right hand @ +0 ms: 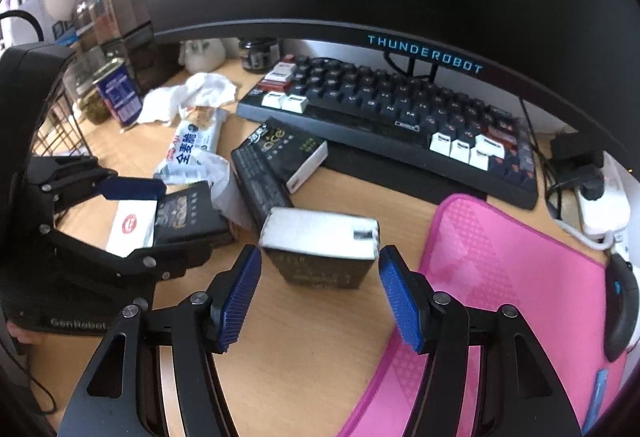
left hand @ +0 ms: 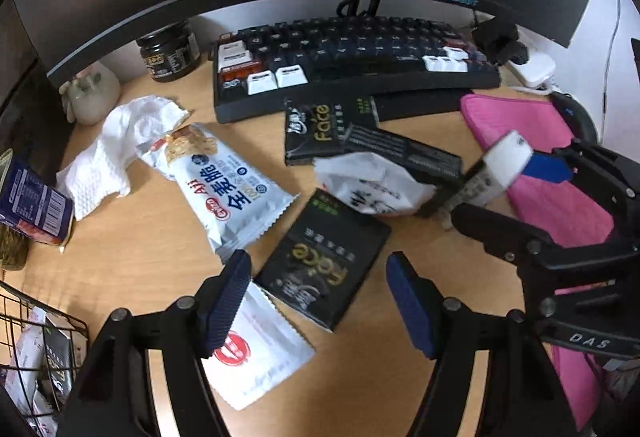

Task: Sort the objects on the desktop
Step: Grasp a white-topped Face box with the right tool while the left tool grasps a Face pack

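Across the table (left hand: 132, 253), sorting is judged barely begun: a few packs are seen in the wire basket (left hand: 40, 321) at 8 o'clock, while snack packets and black boxes remain scattered. The left claw (left hand: 318, 297) is spread, empty, over a black box (left hand: 324, 261), whose long axis runs from 7 to 1 o'clock. The right claw (right hand: 320, 289) is released around another box (right hand: 320, 241), untouched.

The left gripper (left hand: 318, 301) hangs low with its jaws spread wide and nothing between them. The right gripper (right hand: 320, 293) is likewise spread, jaws parted and gripping nothing. The two grippers sit near each other, angled inward.
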A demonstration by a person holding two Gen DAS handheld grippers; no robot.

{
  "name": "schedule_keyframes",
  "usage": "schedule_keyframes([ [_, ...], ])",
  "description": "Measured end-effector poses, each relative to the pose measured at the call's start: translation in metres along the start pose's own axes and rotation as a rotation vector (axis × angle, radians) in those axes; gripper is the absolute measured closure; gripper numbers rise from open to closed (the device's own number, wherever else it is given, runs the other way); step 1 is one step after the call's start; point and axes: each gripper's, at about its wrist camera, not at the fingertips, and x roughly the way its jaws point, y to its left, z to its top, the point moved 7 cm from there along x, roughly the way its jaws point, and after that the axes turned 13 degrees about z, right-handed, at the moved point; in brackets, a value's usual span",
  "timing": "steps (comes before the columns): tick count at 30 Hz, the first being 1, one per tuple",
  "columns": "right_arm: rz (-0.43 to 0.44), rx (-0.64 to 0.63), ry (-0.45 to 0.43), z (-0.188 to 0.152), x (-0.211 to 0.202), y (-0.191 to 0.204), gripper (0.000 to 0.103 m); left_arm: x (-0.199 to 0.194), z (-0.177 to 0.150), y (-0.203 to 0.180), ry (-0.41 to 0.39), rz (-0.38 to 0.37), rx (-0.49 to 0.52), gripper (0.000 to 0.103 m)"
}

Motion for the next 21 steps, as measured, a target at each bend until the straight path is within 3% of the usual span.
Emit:
schedule_keyframes([
  [3, 0.011, 0.009, 0.002, 0.001, 0.005, -0.002, 0.043, 0.007, -0.003, -0.002, 0.027, -0.025, 0.003, 0.03],
  [5, 0.028, 0.015, 0.005, 0.0, 0.006, -0.002, 0.043, 0.007, -0.005, -0.003, 0.019, -0.002, 0.028, 0.039],
  [8, 0.025, 0.027, -0.003, 0.001, 0.005, -0.005, 0.056, 0.005, -0.005, -0.004, 0.016, -0.006, 0.033, 0.044],
  [21, 0.01, 0.026, -0.028, -0.004, -0.02, 0.009, 0.057, -0.022, -0.016, -0.002, -0.013, 0.0, 0.034, 0.051],
])
